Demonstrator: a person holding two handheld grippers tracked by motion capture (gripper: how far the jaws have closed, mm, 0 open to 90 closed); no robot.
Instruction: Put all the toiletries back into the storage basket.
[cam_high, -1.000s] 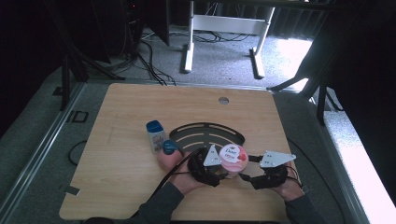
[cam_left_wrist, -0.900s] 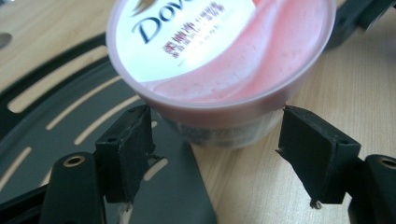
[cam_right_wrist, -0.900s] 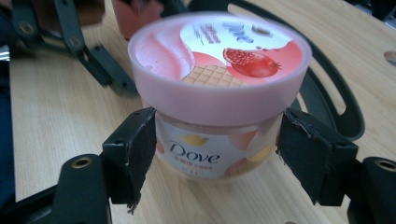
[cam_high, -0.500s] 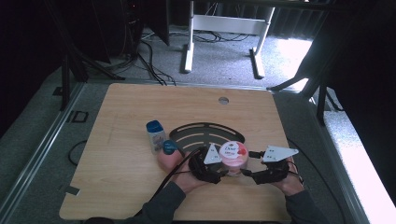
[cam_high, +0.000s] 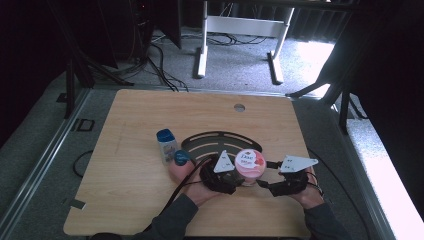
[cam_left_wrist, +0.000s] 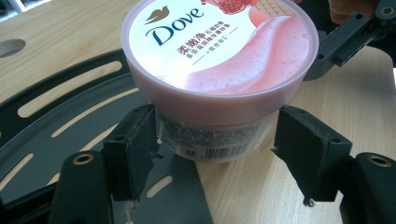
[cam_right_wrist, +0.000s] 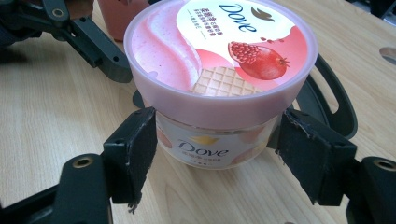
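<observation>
The Dove tub (cam_left_wrist: 219, 70) stands upright, lid up, between both grippers' wide jaws, ungripped.

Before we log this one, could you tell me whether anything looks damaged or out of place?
Mostly tidy. The Dove jar stands upright, lid on, half on the black slotted tray. Only oddity: the left gripper pad is frayed along its lower edge.
</observation>
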